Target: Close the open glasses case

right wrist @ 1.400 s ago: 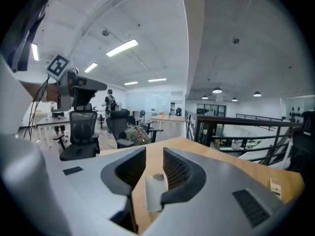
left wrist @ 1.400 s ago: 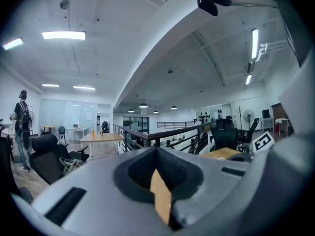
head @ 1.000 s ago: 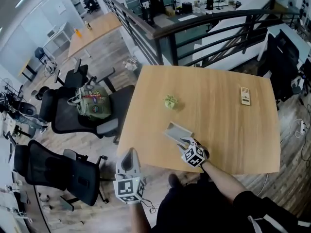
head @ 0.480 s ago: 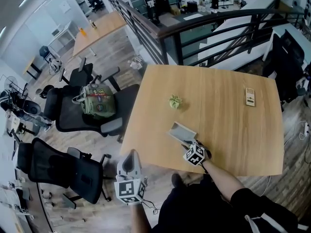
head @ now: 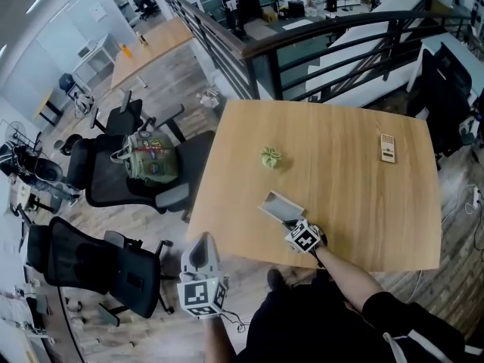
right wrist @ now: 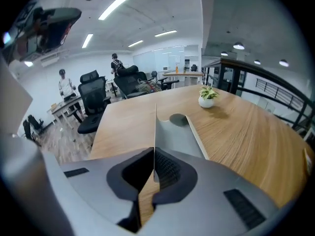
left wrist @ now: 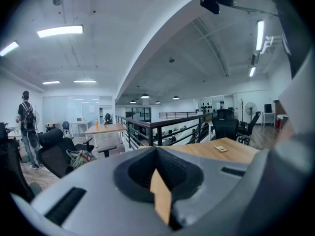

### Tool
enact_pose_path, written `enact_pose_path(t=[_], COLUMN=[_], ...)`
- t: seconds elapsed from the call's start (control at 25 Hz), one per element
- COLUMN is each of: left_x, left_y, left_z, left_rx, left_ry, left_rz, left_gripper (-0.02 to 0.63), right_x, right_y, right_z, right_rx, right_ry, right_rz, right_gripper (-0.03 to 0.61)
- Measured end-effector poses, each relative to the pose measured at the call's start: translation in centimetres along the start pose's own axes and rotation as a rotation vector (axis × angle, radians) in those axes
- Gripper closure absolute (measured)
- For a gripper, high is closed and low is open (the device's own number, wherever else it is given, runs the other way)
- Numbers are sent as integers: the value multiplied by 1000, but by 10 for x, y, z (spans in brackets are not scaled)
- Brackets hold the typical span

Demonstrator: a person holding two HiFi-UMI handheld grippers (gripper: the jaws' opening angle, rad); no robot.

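Observation:
The grey glasses case (head: 278,205) lies open on the wooden table (head: 340,180), near its front edge. My right gripper (head: 292,222) is at the case's near end. In the right gripper view the thin lid (right wrist: 155,124) stands edge-on, and my right gripper (right wrist: 153,155) is shut on its near edge. The grey tray of the case (right wrist: 174,134) stretches away to the right of the lid. My left gripper (head: 201,242) hangs off the table's front left corner, over the floor. Nothing is between the jaws of the left gripper (left wrist: 156,157), which are shut.
A small potted plant (head: 269,157) stands beyond the case. A flat remote-like thing (head: 387,147) lies at the far right of the table. Black office chairs (head: 113,184), one with a green bag, stand left of the table. A dark railing (head: 302,44) runs behind.
My right gripper has sunk a little onto the near end of the case. My left gripper has kept still.

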State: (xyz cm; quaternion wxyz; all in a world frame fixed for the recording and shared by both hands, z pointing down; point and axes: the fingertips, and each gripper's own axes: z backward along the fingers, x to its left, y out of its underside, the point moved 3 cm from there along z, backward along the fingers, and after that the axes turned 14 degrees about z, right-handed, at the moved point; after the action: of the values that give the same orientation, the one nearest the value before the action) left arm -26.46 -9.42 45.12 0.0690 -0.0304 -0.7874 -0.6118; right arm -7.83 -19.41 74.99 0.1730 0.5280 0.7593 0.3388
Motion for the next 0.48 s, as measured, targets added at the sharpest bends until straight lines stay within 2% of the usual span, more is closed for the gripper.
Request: enact_pose_path(t=[0.2, 0.4, 0.48], left_x=[-2, -6, -6], left_y=[2, 0, 0], left_z=[-6, -9, -10], left_rx=[3, 4, 8], left_ry=[13, 32, 35], left_rz=[0, -6, -8], left_gripper=[614, 614, 614], right_x=[4, -4, -10], right_y=[-2, 13, 21], right_z=[1, 5, 8], right_rx=[-61, -186, -233], right_ry=[-124, -245, -265], right_rz=[-271, -685, -822], right_gripper=[560, 560, 558])
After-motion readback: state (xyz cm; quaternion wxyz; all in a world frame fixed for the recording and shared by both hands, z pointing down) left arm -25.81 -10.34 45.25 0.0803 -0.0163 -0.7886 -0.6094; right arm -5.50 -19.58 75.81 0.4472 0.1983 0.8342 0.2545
